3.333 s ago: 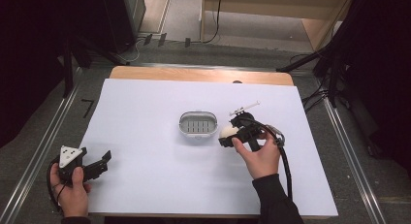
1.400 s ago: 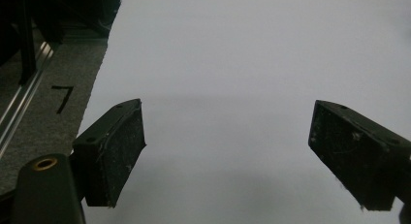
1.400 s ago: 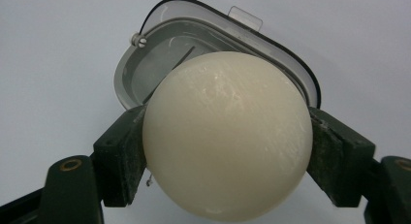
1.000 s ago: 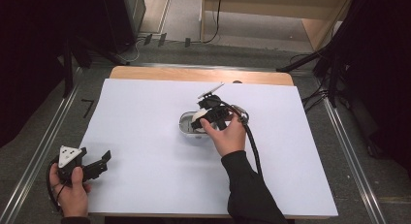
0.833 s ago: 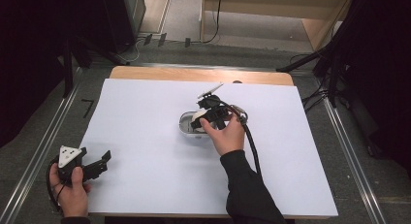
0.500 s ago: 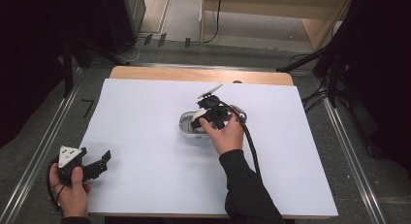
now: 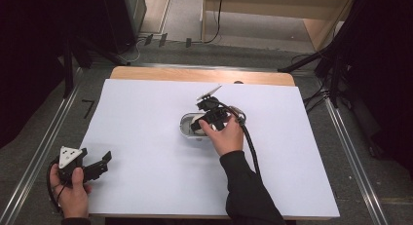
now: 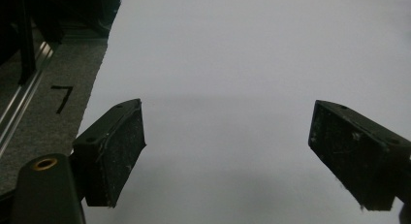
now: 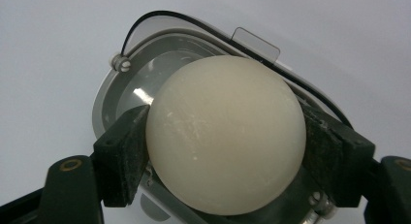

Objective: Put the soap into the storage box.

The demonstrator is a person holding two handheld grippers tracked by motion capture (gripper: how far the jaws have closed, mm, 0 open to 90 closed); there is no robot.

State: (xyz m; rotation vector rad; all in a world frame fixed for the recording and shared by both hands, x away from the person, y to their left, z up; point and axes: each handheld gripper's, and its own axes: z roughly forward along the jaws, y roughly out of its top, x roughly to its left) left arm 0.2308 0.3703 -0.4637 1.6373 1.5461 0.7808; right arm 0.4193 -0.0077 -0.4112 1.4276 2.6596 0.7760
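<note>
Right gripper view showed the right gripper (image 9: 225, 151) pinching a cream ball (image 9: 226, 136) between both pads, held just above a grey tray (image 9: 109, 100) with a wire handle. High view placed that tray (image 7: 186, 129) mid-table, while the left gripper (image 7: 100, 162) sat well apart at the near left corner, jaws spread and empty. Released off-centre or from too high, the ball would likely bounce off the rim and roll across the white table (image 7: 146, 118).

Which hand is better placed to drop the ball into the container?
Right: the right gripper already clamps the ball directly over the container. The left gripper sits open near the table's corner.
</note>
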